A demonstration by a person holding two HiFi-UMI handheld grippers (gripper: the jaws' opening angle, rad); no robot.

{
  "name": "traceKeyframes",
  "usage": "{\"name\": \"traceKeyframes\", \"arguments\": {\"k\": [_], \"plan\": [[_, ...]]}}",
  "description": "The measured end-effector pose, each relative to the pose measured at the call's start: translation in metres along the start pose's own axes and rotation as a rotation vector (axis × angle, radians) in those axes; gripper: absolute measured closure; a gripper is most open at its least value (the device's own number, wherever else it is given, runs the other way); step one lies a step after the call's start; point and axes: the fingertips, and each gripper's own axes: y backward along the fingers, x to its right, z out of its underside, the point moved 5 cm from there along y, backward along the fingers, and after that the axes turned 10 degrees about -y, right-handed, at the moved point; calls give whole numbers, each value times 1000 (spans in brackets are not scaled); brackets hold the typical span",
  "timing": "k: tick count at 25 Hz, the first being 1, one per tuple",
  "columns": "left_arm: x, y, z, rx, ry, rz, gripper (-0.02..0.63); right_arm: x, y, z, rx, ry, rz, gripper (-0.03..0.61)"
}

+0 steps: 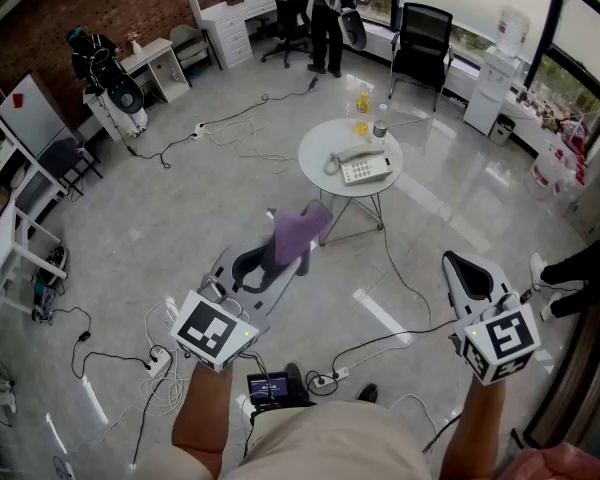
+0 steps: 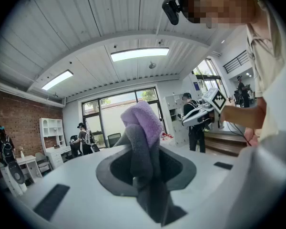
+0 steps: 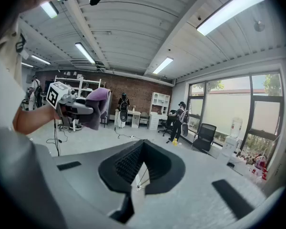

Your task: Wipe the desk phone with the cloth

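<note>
Round and white, the small table point(image 1: 315, 163) ahead carries the desk phone point(image 1: 364, 167), with what look like bottles point(image 1: 368, 126) just behind it, all well apart from both tools. The left gripper point(image 1: 263, 263) is clamped on the purple cloth point(image 1: 302, 230), and the right gripper point(image 1: 466, 274) is closed on nothing. With nothing steadying it, a hard wipe could shove the phone, unseat its handset or topple the bottles, and floor cables point(image 1: 400, 273) could snag a foot.

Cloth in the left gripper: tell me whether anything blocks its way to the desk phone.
Nothing visible does. The left gripper holds the cloth above open floor, short of the round table where the desk phone lies.
</note>
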Motion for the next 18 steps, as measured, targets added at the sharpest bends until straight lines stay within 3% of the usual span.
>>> {"name": "traceKeyframes", "arguments": {"k": [10,18], "plan": [[-5,-6,13,5,3,19,523,-2,-10,9,-11,-8,14,588],[-32,-9,23,8,15,50,523,-8,-34,-2,-25,-22,35,588]]}}
